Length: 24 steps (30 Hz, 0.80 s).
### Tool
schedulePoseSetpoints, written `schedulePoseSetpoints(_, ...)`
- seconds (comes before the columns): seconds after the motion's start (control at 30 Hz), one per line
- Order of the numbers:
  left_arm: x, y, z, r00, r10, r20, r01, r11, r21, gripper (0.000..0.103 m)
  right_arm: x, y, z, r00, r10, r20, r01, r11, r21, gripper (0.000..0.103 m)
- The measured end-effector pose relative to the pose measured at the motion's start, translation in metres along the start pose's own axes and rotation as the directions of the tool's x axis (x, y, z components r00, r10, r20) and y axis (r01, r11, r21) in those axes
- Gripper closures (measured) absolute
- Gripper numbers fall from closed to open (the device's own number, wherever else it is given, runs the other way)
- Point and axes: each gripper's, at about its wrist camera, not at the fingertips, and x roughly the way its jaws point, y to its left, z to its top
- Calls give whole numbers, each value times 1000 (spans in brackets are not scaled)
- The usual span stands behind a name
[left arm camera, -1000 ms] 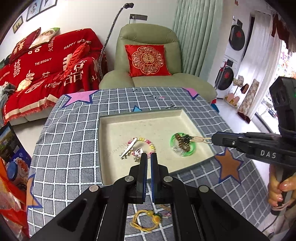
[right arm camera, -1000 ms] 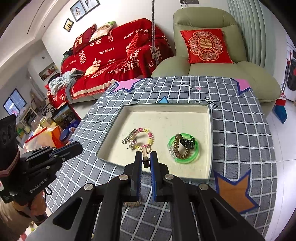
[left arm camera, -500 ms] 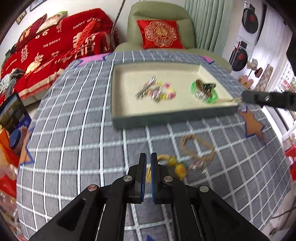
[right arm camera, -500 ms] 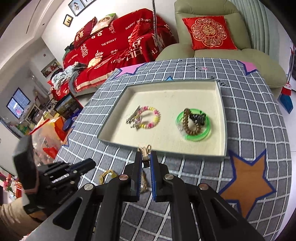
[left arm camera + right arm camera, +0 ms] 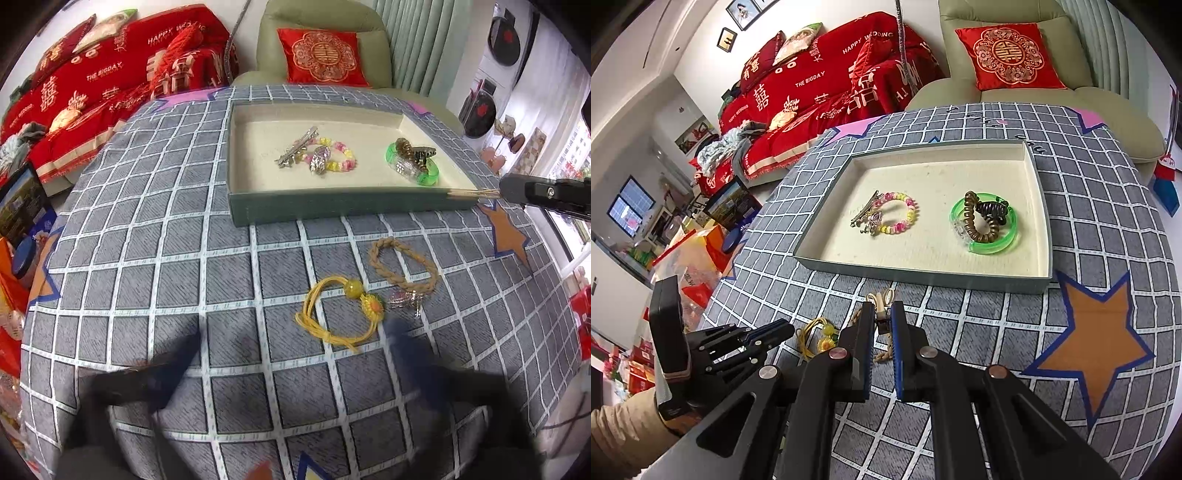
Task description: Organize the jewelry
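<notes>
A shallow grey-green tray (image 5: 332,206) (image 5: 923,275) on the checked tablecloth holds a pink-yellow bead bracelet (image 5: 338,157) (image 5: 899,214), a silver hair clip (image 5: 295,149), and a green bangle (image 5: 417,168) (image 5: 988,230) with a brown coil tie. In front of the tray lie a yellow cord bracelet (image 5: 340,306) (image 5: 822,338), a braided tan bracelet (image 5: 402,267) and a small clear charm (image 5: 404,301). My left gripper (image 5: 291,354) is blurred, its fingers spread wide, just short of the yellow bracelet. My right gripper (image 5: 882,315) is shut on a tan looped cord piece (image 5: 882,297) (image 5: 469,194) at the tray's front edge.
A green armchair (image 5: 1015,48) with a red cushion stands behind the table, a red-covered sofa (image 5: 820,88) to the left. Bags and boxes (image 5: 694,258) crowd the floor at the left. The table's edge curves near on all sides.
My left gripper has opened from shut and dropped toward the yellow bracelet. My right gripper has pulled back from over the tray to its front edge, still holding the cord piece.
</notes>
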Motion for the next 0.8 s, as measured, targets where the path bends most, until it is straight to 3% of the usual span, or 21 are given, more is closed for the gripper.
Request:
schedulePoseSetpoints(0.37, 78, -3, -14, 995, 94, -16, -93, 995, 24, 0, -3, 5, -6, 1000, 12, -1, -12, 1000, 4, 94)
schedulePoseSetpoints(0.63, 133, 0, -23, 992, 92, -81, -89, 995, 43, 0, -5, 4, -8, 1000, 22, 1, -22, 1000, 21, 94)
schedulePoseSetpoints(0.67, 139, -1, -26, 992, 84, -91, -80, 996, 45, 1, -5, 4, -8, 1000, 22, 1, -22, 1000, 20, 94)
schedulePoseSetpoints(0.7, 144, -2, -29, 992, 77, -102, -73, 996, 47, 9, -5, 4, -8, 1000, 23, 1, -23, 1000, 20, 94)
schedulePoseSetpoints(0.8, 153, -6, -37, 990, 75, -116, -69, 996, 52, 10, -5, 3, -8, 1000, 24, 3, -25, 999, 22, 94)
